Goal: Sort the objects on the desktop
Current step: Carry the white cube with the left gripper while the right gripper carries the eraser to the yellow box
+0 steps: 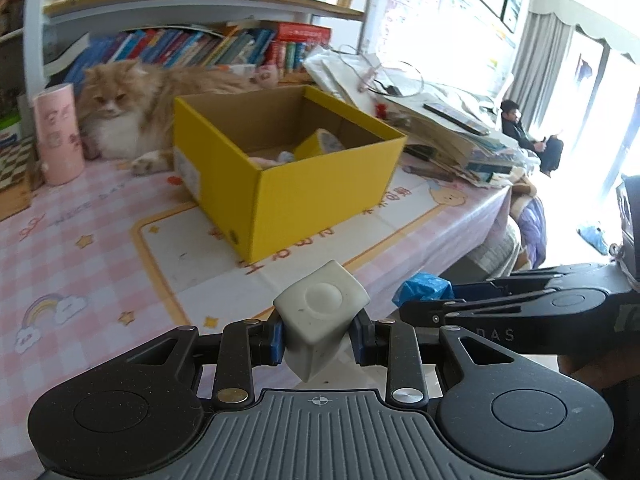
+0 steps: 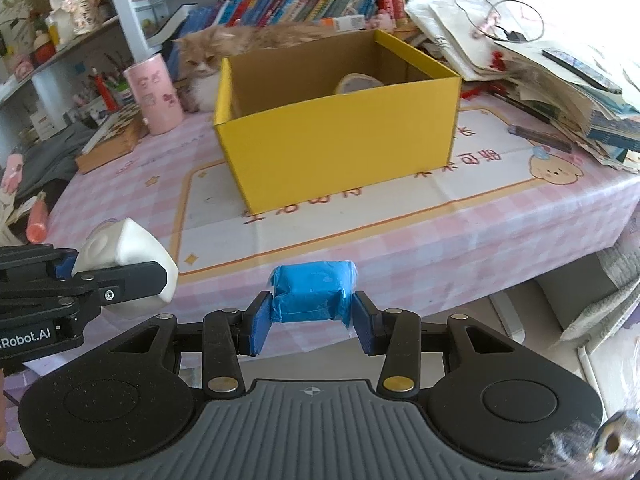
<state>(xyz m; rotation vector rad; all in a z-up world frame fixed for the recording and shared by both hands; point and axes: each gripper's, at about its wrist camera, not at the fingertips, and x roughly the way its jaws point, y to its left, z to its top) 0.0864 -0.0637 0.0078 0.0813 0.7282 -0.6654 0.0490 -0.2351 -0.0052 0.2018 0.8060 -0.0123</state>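
My left gripper (image 1: 319, 338) is shut on a white rubbery cube (image 1: 320, 316) with a round dimple, held above the table's front edge; the cube also shows in the right wrist view (image 2: 128, 256). My right gripper (image 2: 312, 320) is shut on a blue wrapped packet (image 2: 314, 294), held beside the left one; the packet also shows in the left wrist view (image 1: 424, 288). An open yellow cardboard box (image 1: 320, 188) (image 2: 340, 148) stands ahead on the table. A roll of tape (image 1: 320, 142) (image 2: 358, 82) and other small items lie inside it.
An orange and white cat (image 1: 120, 108) (image 2: 204, 64) lies behind the box. A pink cylinder (image 1: 58, 132) (image 2: 154, 96) stands at the left. A pile of papers and books (image 1: 440, 120) (image 2: 560, 80) fills the right. The table edge (image 2: 520, 256) runs just ahead.
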